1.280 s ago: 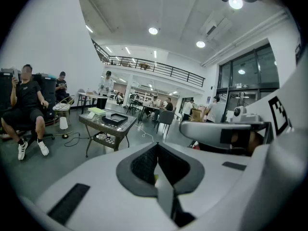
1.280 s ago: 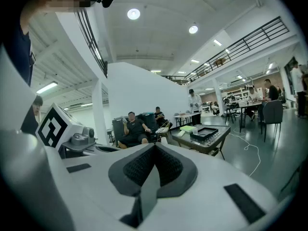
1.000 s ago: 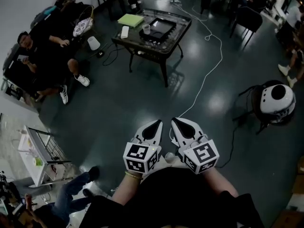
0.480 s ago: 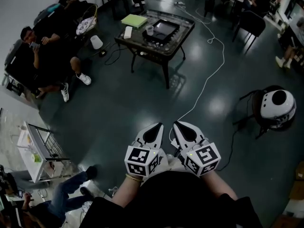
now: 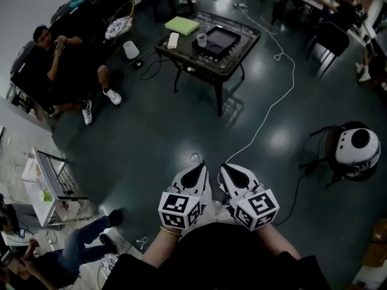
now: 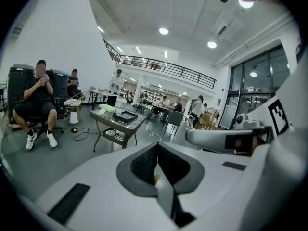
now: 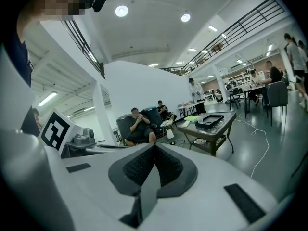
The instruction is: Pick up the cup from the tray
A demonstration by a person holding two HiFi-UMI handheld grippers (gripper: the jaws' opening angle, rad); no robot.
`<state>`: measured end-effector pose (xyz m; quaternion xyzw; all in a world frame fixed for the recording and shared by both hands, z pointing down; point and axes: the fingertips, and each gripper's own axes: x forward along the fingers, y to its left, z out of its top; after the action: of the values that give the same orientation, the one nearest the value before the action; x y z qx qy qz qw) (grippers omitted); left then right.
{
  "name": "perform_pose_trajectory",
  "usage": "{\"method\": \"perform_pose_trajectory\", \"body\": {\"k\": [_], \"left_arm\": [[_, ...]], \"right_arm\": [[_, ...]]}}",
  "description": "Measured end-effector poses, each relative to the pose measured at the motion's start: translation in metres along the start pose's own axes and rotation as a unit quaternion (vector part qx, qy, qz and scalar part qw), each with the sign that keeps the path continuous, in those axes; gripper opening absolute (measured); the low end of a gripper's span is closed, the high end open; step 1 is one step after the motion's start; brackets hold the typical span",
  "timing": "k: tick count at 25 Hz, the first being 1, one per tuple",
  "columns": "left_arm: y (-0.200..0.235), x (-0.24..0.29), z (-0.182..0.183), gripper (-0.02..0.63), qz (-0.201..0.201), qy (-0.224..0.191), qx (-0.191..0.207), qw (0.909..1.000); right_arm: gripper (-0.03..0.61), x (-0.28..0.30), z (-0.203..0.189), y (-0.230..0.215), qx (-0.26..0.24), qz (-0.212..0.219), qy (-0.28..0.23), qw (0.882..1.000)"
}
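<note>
A small white cup stands on a low dark table far ahead, just left of a black tray. I see the same table and tray in the left gripper view, and the tray on its table in the right gripper view. Both grippers are held close to the person's body, several steps short of the table. My left gripper is shut with nothing in it. My right gripper is shut and empty too.
A green pad and a white box lie on the table. A white cable runs across the dark floor. People sit at the left. A round white device stands at the right, a white rack at the left.
The view has shifted so that the table sits a little nearer and further right. Both grippers stay shut side by side in front of the person.
</note>
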<state>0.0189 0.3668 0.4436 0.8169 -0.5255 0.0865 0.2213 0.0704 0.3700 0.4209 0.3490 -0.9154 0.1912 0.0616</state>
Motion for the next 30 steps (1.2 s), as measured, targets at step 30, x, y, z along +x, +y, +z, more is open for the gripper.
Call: {"method": "perform_pose_trajectory", "body": {"k": [30], "left_arm": [[0.154, 0.205, 0.147, 0.011, -0.051, 0.024, 0.028, 0.998]], "right_arm": [[0.012, 0.228, 0.128, -0.141, 0.012, -0.041, -0.018, 0.999]]}}
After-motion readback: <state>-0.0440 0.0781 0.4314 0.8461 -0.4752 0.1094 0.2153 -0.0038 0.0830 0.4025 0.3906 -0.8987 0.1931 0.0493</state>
